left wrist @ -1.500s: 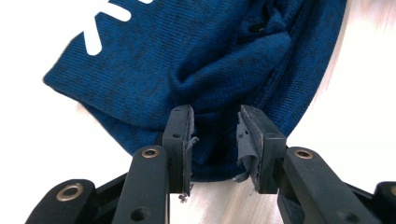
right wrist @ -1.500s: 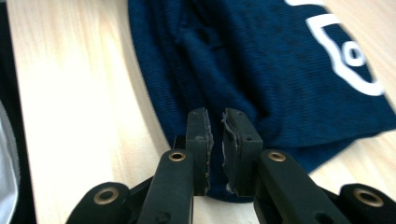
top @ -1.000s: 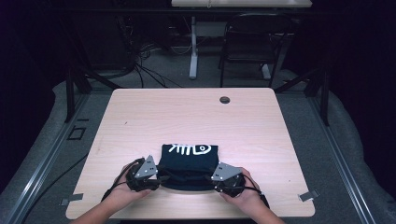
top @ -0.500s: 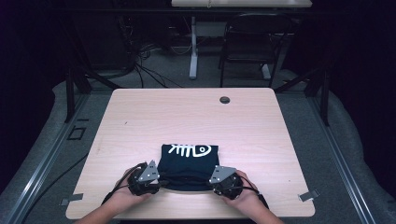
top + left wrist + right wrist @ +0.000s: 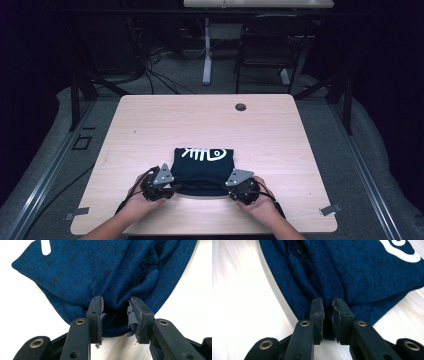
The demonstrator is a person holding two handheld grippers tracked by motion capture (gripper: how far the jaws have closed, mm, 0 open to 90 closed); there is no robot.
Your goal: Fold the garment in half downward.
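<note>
**Folded dark-blue knit garment, pinched at both near corners**

The folded dark-blue knit garment (image 5: pixel 202 170) with a white fish-skeleton print (image 5: pixel 204 153) lies on the pale wooden table (image 5: pixel 150 125), near its front edge. The left gripper (image 5: pixel 115 312) pinches bunched cloth at one near corner; the right gripper (image 5: pixel 327 308), jaws narrow, grips the other.

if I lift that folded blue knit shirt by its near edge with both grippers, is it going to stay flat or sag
It will probably sag. The folded blue knit shirt is soft fabric, already bunching where the left gripper pinches it. With the right gripper clamping the other near corner, the middle would likely droop. The folded layers may slide open, since nothing visible binds them.
</note>
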